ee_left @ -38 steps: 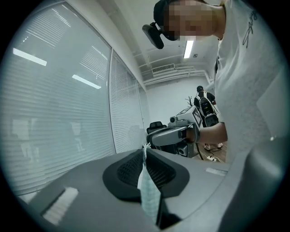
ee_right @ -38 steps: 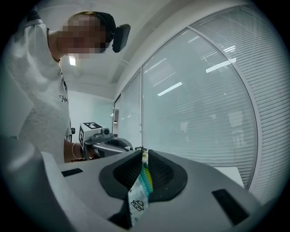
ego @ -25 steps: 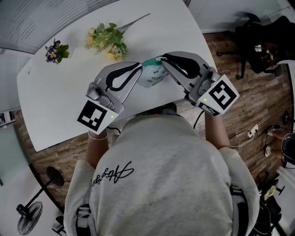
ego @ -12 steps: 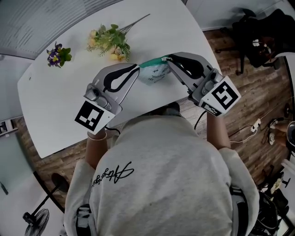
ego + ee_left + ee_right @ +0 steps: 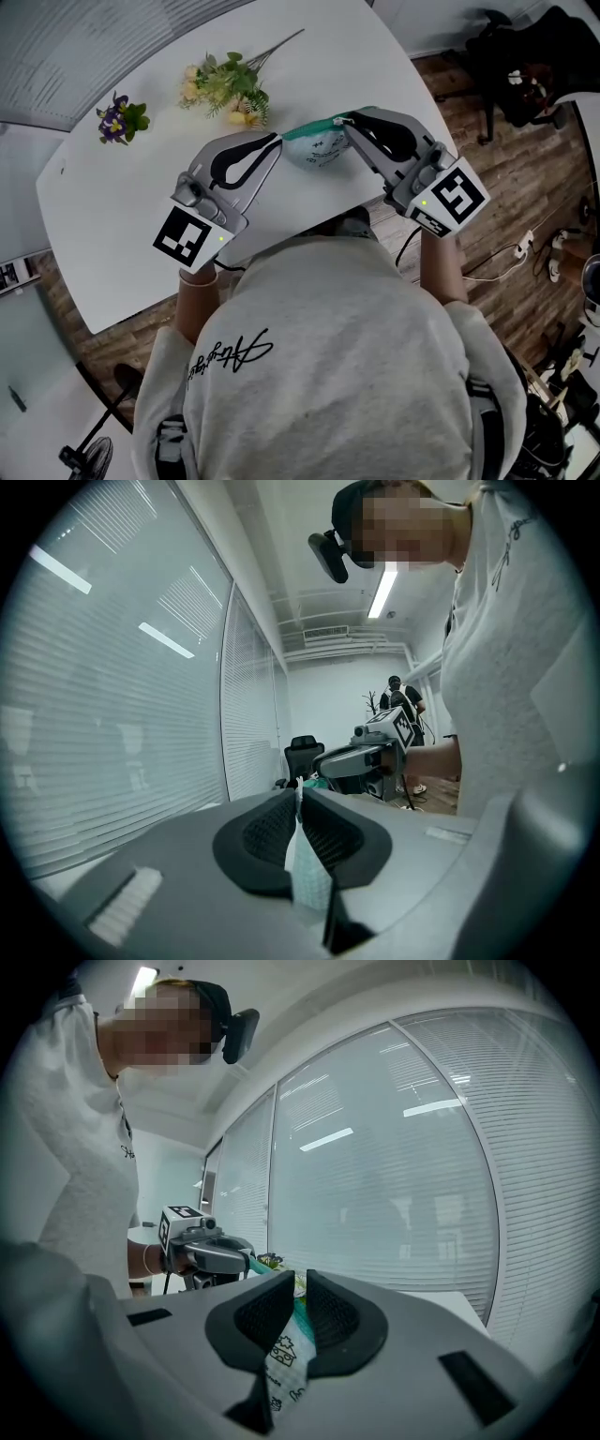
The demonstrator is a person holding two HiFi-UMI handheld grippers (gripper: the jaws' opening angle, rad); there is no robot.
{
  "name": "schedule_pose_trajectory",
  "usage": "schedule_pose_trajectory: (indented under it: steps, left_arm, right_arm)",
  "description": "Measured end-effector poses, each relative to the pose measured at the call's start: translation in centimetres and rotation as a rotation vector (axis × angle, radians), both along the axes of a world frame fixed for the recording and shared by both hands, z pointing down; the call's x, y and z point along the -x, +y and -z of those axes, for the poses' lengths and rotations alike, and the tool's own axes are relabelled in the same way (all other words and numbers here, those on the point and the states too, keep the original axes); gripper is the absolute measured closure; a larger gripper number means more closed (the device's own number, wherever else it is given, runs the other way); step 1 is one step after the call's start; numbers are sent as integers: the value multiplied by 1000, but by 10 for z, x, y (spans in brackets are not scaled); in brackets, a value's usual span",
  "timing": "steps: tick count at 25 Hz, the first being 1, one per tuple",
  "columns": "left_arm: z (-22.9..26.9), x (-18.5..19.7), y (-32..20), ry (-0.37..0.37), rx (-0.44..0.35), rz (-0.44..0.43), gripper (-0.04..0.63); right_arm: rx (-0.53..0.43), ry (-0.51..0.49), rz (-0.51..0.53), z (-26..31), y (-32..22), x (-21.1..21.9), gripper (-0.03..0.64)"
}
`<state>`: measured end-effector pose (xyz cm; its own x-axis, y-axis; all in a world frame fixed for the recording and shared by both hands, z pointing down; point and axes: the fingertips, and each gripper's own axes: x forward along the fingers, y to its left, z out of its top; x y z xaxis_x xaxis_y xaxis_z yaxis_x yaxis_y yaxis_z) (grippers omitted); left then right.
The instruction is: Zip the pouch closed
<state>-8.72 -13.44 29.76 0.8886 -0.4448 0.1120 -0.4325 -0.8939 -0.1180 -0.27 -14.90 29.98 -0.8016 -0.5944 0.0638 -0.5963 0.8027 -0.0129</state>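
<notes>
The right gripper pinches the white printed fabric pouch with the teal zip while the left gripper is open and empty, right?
No: the left gripper is also shut on the white printed fabric pouch, as the left gripper view shows.

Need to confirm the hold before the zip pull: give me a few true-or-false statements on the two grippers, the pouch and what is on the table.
1. The left gripper is shut on the pouch. True.
2. The right gripper is open and empty. False: its jaws pinch the pouch's printed fabric.
3. The pouch lies flat on the white table. False: it is held up between the two grippers.
4. A yellow flower bunch and a purple flower sprig lie on the table, apart from the pouch. True.
</notes>
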Motion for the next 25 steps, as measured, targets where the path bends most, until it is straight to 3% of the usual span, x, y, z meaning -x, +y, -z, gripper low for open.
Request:
schedule_pose_trajectory:
  steps: [25]
  left_arm:
    - [-14,13,6,5,40,-86,572]
  right_arm:
    - [26,22,-141,-11,11,-22,577]
